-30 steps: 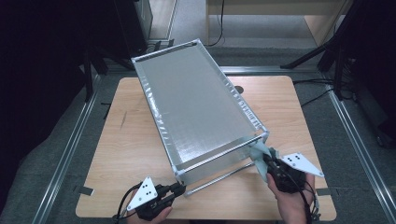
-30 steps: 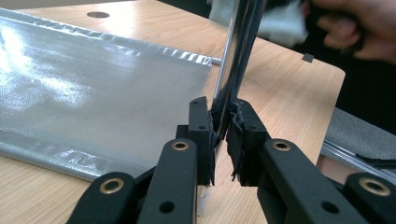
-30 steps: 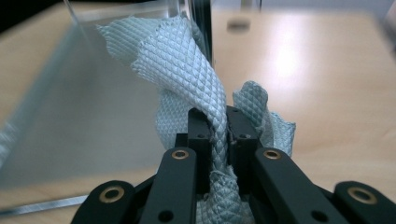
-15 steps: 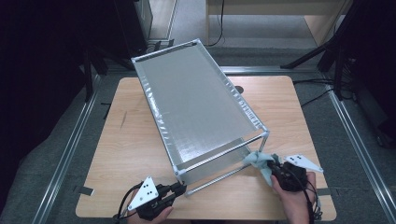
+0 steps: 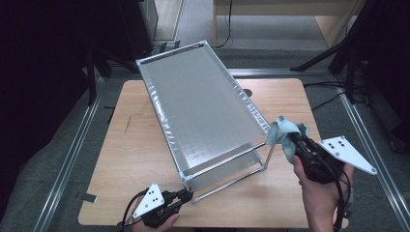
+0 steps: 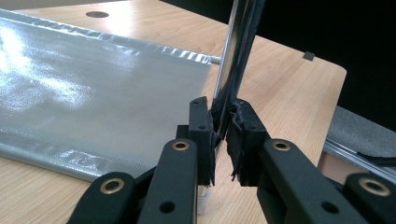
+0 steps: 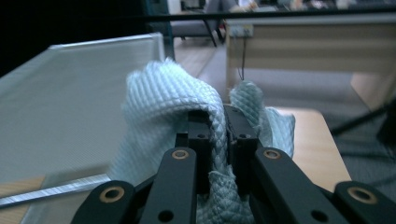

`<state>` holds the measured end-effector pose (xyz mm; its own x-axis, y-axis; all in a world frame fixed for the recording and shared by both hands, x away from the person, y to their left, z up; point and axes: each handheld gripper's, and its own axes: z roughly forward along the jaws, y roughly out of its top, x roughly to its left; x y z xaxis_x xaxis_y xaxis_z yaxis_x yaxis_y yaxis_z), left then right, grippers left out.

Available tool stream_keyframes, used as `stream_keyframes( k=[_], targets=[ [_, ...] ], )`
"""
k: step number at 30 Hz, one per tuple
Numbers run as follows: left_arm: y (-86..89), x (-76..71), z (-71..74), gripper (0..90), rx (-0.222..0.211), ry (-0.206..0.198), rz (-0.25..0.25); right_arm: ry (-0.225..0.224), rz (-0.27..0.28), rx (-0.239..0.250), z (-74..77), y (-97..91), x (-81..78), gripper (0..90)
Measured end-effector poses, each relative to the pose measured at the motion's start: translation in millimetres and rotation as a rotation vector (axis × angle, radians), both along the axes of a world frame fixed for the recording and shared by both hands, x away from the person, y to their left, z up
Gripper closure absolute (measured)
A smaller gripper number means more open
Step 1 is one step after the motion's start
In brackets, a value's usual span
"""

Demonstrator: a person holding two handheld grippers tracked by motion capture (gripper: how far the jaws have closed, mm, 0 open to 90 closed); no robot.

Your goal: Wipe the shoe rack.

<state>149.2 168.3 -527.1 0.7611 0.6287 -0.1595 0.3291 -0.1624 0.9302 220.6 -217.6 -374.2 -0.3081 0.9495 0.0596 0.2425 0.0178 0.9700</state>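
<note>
A tall metal-framed rack with silver mesh fabric panels [image 5: 203, 111] lies tilted on the wooden table [image 5: 130, 150]. My left gripper [image 5: 186, 195] is shut on the rack's chrome leg [image 6: 236, 60] at the near left corner, the tube pinched between the pads. My right gripper [image 5: 291, 137] is shut on a pale blue-green cloth [image 5: 285, 131], held up beside the rack's near right top corner. In the right gripper view the cloth [image 7: 177, 107] bunches over the jaws, with the mesh panel [image 7: 60, 107] to the left.
The table has a round cable hole [image 5: 247, 92] behind the rack. Metal floor rails [image 5: 72, 154] run along both sides of the table. A wooden desk [image 5: 290, 14] stands behind, and dark stand legs [image 5: 348, 58] are at the right.
My right gripper has risen with the cloth, from low by the rack's bottom rail to the height of its top right corner. The left gripper has stayed on the leg.
</note>
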Motion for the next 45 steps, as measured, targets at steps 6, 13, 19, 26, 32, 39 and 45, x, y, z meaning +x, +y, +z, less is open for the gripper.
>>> stream_keyframes(
  k=[6, 13, 19, 26, 32, 39, 45],
  targets=[
    [-0.1, 0.8, 0.2, 80.8, 0.002, 0.001, -0.005, 0.006, 0.133, -0.063, -1.9, 37.3, 15.4, 81.3],
    [-0.4, 1.5, 0.2, 80.8, 0.004, 0.001, -0.009, 0.098, 0.211, -0.072, -10.0, 66.0, 20.5, 81.3],
    [-0.5, 1.7, 0.5, 80.9, 0.009, 0.001, -0.01, 0.11, 0.289, -0.116, -14.8, 102.0, 7.5, 81.7],
    [-0.8, 1.8, 0.2, 80.8, 0.004, 0.006, -0.007, 0.116, 0.384, -0.14, -19.0, 145.1, -11.4, 81.9],
    [-1.8, 1.6, 0.5, 81.0, 0.012, 0.0, -0.007, 0.104, 0.433, -0.131, -20.3, 159.1, -20.1, 81.8],
    [-1.8, 2.0, 0.4, 81.1, 0.014, -0.001, -0.008, 0.115, 0.288, -0.099, -19.5, 117.8, -0.9, 81.3],
    [-1.6, 2.2, 0.2, 81.0, 0.012, 0.0, -0.01, 0.107, 0.156, -0.09, -18.2, 74.7, 15.9, 78.1]
  ],
)
